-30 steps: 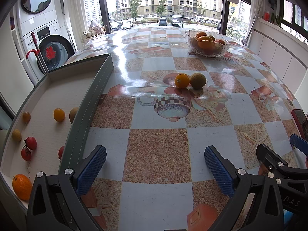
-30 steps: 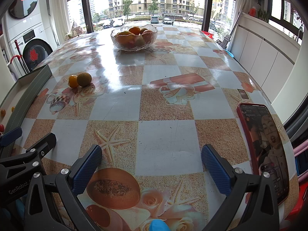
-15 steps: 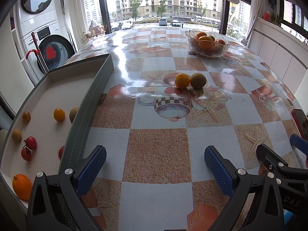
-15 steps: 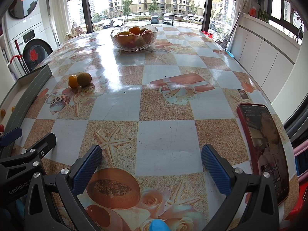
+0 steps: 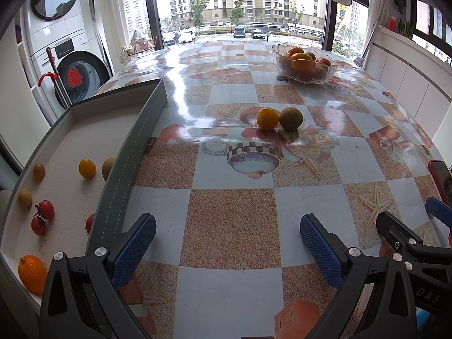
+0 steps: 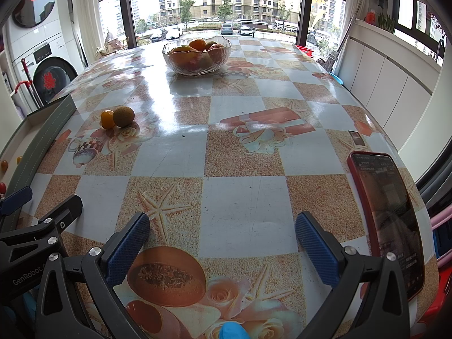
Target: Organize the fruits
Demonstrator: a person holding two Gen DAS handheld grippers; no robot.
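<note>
Fingers (image 5: 135, 251) of both grippers spread, empty; only left view shows tray (image 5: 135, 130) fruit (image 5: 87, 168).

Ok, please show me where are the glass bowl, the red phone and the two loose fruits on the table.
glass bowl (image 6: 172, 56): right wrist view, left part of its wall.
red phone (image 6: 389, 214): right wrist view, middle of its screen.
orange fruit (image 5: 267, 118): left wrist view, its middle.
green-brown fruit (image 5: 291, 118): left wrist view, its middle.
</note>
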